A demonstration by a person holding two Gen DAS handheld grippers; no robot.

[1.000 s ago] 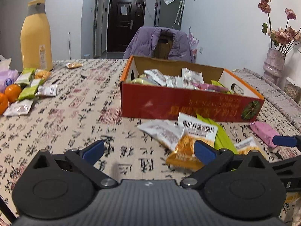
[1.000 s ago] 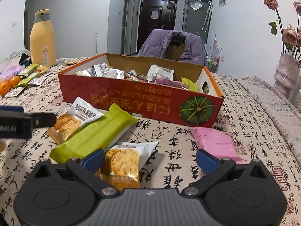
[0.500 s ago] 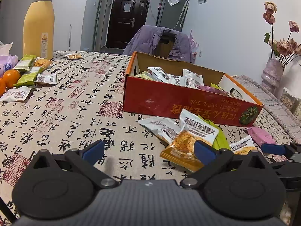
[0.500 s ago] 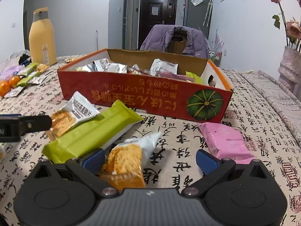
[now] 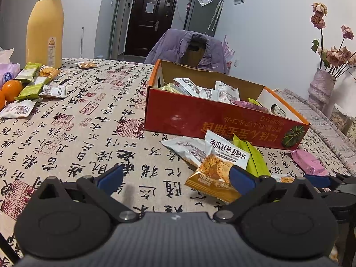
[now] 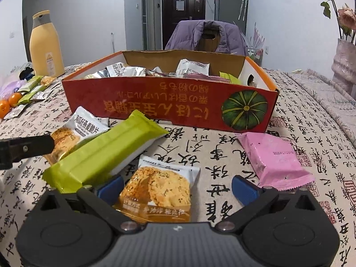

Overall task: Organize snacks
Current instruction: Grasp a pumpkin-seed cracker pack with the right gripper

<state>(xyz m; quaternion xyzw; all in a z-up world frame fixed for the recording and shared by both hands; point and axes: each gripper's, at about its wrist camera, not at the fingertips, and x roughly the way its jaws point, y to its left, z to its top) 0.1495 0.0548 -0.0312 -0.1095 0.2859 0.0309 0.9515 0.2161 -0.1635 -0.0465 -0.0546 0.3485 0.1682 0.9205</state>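
Both hand-held grippers are hovering low over the counter (image 5: 73,120) with its calligraphy-print cloth, just in front of the red cardboard box (image 6: 169,104), which is already half full of snack packets. The left hand-held gripper (image 5: 175,178) has its fingers spread wide with nothing between them; an orange oat-crisp packet (image 5: 217,171) lies just beside its right fingertip, partly on top of a white packet (image 5: 184,148). The right hand-held gripper (image 6: 176,188) is spread wide too, with a second orange cookie packet (image 6: 160,189) lying flat on the cloth between its fingers, not pinched as far as I can see. A long green bar (image 6: 104,153) leans across next to it, and a pink packet (image 6: 273,158) sits off to the right, near the box corner with the pumpkin picture. Way over on the left there's another little pile of snacks (image 5: 33,86) with a couple of oranges (image 5: 12,86) and a tall yellow bottle (image 5: 44,24) behind them.
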